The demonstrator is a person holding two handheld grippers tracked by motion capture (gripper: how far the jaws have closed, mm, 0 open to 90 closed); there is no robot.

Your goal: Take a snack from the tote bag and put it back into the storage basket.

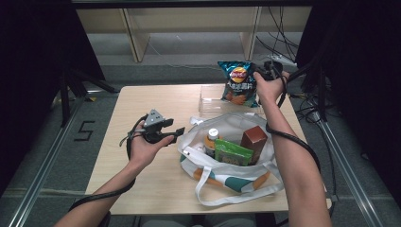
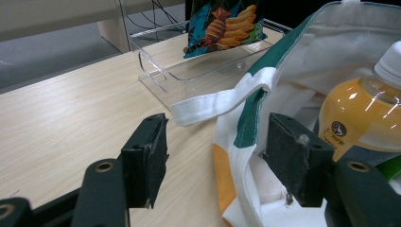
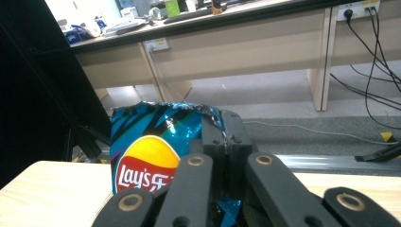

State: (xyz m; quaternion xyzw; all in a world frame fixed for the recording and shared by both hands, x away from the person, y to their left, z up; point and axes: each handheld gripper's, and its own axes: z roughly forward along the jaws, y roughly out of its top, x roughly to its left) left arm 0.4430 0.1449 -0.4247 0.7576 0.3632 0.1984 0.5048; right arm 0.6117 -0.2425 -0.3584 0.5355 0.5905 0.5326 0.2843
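Note:
A blue Lay's chip bag (image 1: 238, 82) hangs above a clear plastic tray (image 1: 208, 100) at the table's back. My right gripper (image 1: 265, 72) is shut on the bag's top edge (image 3: 189, 118). The bag (image 2: 222, 26) also shows over the tray (image 2: 161, 71) in the left gripper view. A white tote bag (image 1: 222, 127) with green and orange trim holds an orange drink bottle (image 1: 211, 140), a green packet (image 1: 232, 152) and a brown box (image 1: 254, 141). My left gripper (image 1: 176, 133) is open at the tote's left rim, and the rim's fabric (image 2: 246, 123) lies between its jaws untouched, the bottle (image 2: 364, 113) just beyond.
The wooden table (image 1: 142, 101) has bare room on its left half. The tote's straps (image 1: 208, 191) trail toward the front edge. Metal rails (image 1: 47, 156) run along both sides on the floor, and cables (image 1: 283, 38) lie behind the table.

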